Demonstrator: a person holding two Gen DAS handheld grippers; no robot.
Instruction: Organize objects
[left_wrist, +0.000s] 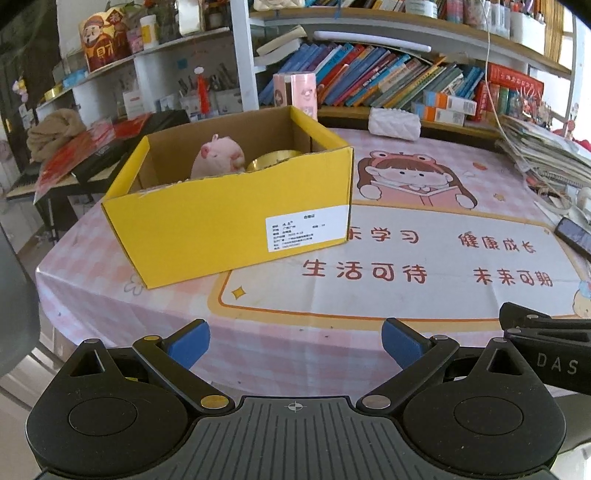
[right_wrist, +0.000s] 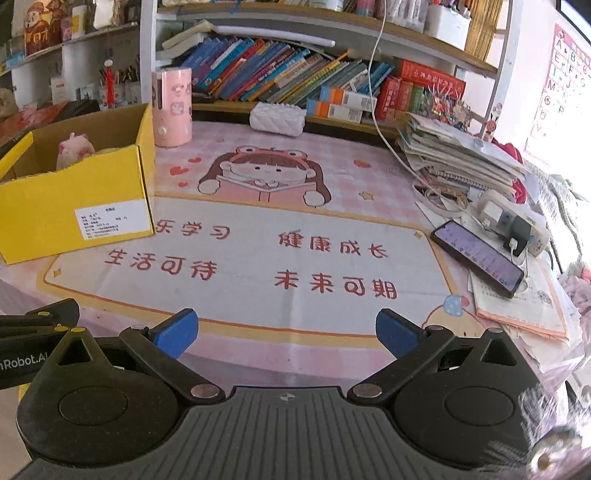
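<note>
A yellow cardboard box (left_wrist: 236, 225) stands open-topped on the pink cartoon tablecloth (left_wrist: 406, 258); in the right wrist view the box (right_wrist: 74, 206) is at the left. Inside it sit a pink plush pig (left_wrist: 218, 160) and a gold round tin (left_wrist: 273, 158), mostly hidden by the front wall. The pig (right_wrist: 75, 149) also peeks over the rim in the right wrist view. My left gripper (left_wrist: 295, 341) is open near the table's front edge, nothing between its blue pads. My right gripper (right_wrist: 286, 332) is open too, beside it, over the printed cloth.
A pink cylindrical container (right_wrist: 172, 107) stands behind the box. A white quilted pouch (right_wrist: 277, 118) lies by the bookshelf (right_wrist: 295, 74). At the right are a paper stack (right_wrist: 458, 155), a phone (right_wrist: 476, 258) on charge, a power strip (right_wrist: 517, 225) and loose sheets (right_wrist: 524, 306).
</note>
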